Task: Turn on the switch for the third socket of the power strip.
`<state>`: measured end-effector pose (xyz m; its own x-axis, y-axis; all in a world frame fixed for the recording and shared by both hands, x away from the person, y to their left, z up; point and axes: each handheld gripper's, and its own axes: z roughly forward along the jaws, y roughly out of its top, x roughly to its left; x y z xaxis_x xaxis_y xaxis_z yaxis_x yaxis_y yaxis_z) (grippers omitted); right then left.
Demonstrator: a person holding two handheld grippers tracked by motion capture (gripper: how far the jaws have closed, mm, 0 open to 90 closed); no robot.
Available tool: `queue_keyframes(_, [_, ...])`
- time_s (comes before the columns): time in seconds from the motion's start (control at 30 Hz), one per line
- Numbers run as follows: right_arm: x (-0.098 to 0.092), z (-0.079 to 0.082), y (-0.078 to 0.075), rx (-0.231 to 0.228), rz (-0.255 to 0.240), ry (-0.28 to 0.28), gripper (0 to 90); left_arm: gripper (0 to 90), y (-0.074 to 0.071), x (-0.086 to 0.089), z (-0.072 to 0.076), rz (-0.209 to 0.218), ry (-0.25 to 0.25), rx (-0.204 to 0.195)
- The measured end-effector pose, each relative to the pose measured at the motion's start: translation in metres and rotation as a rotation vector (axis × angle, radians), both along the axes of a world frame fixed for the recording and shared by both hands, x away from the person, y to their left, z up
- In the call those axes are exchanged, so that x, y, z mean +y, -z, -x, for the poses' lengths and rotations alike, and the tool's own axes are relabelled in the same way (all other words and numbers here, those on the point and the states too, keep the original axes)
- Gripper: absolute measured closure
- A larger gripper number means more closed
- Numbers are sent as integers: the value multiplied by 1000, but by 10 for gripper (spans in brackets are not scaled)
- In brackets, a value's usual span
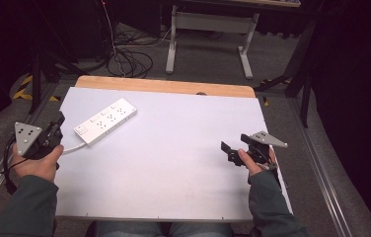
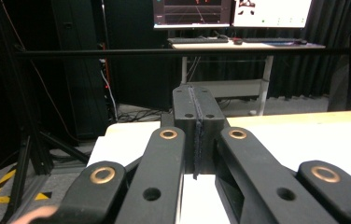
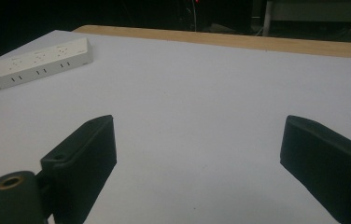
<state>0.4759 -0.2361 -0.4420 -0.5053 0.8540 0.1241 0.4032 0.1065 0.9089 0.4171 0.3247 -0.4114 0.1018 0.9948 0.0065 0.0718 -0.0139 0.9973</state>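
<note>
A white power strip (image 1: 105,120) lies on the white table top (image 1: 173,148) at the back left, and its white cable (image 1: 72,147) runs toward the left edge. My left gripper (image 1: 59,121) hovers at that left edge, just left of the strip's switch end. In the left gripper view its jaws are pressed together with nothing between them (image 2: 197,114). My right gripper (image 1: 234,144) sits over the right part of the table, open, jaws wide apart above bare surface (image 3: 197,154). Far off at the upper left of the right gripper view lies the power strip (image 3: 33,65).
A wooden strip (image 1: 164,86) borders the table's far edge. Beyond it stand a desk frame (image 1: 208,29) and loose cables (image 1: 129,59) on the floor. The left gripper view shows monitors (image 2: 232,11) on a desk behind a black bar (image 2: 117,52).
</note>
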Motion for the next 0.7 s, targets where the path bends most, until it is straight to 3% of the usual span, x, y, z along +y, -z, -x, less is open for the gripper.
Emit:
queue_keyframes(0.4, [2,0,1,0,3,-10,112,900,0,-7,-32,-88,5,36])
queue_keyframes(0.7, [4,-1,1,-2,16,-12,112,900,5,-13,-59,-111,7,71])
